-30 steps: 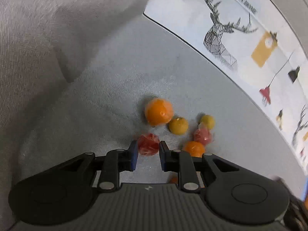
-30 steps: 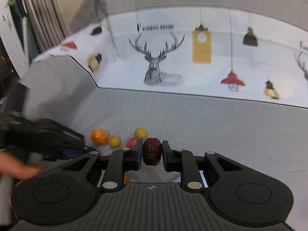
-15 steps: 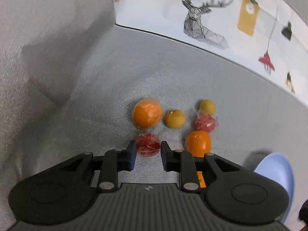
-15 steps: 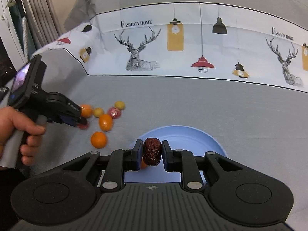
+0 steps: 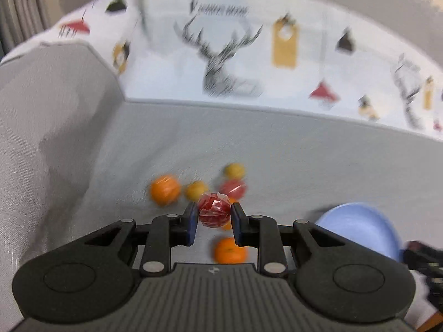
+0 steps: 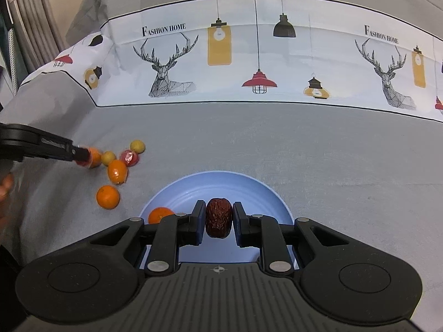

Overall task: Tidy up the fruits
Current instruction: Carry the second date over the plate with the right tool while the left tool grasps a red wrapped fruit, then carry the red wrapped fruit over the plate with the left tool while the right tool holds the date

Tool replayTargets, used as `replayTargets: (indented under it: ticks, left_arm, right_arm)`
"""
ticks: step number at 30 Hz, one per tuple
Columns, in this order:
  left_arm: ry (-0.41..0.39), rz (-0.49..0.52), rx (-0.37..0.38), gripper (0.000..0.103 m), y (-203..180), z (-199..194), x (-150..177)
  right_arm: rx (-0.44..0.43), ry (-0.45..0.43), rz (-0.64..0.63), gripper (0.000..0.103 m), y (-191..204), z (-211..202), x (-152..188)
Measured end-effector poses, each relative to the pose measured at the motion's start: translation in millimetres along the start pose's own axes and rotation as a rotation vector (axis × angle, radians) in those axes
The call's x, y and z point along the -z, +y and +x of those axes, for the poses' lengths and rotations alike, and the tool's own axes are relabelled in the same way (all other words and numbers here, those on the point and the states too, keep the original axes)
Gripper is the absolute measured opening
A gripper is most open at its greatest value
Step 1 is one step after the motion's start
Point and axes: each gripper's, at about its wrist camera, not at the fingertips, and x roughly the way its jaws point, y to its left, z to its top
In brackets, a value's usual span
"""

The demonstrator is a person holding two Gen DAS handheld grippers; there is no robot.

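My left gripper [image 5: 213, 215] clamped a red wrapped fruit [image 5: 214, 209] above the loose pile; my right gripper [image 6: 218, 219] pinched a dried date [image 6: 218, 218] over the blue plate [image 6: 265, 193], an orange [image 6: 160, 214] at its nine o'clock.

We see the left gripper [image 5: 213, 225] and right gripper [image 6: 217, 225] built alike: matte black bodies, ribbed grey centre panels with a small crosshair mark, round discs on both shoulders, silver screws on the linkages, blue pads [image 6: 198, 228] lining black fingers. Bare skin [image 6: 5, 186] shows at the left edge.
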Motion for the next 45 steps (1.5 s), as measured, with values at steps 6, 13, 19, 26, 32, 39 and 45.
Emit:
replayTargets:
  ticks: [6,13,19,26,32,39,45]
  left_arm:
    - [-0.089,0.062,0.073,0.028,-20,-19,19]
    - [-0.044,0.055,0.151,0.019,-30,-8,24]
    - [-0.04,0.014,0.18,0.018,-25,-2,22]
    - [0.242,-0.257,0.299,0.022,9,46,27]
    - [0.268,-0.251,0.294,0.035,-5,62,29]
    - [0.314,-0.258,0.275,0.035,-14,81,34]
    - [0.325,-0.245,0.285,0.034,-19,86,36]
  right_arm:
    - [0.027,-0.018,-0.005,0.022,2,-3,0]
    - [0.088,-0.057,0.062,0.022,-18,-8,0]
    - [0.102,-0.034,0.056,0.022,-23,-1,4]
    - [0.095,-0.03,0.07,0.022,-28,-3,4]
    - [0.07,-0.037,0.067,0.022,-27,-5,2]
    - [0.054,-0.034,0.062,0.022,-26,-4,1]
    - [0.038,-0.022,0.046,0.022,-24,-2,1]
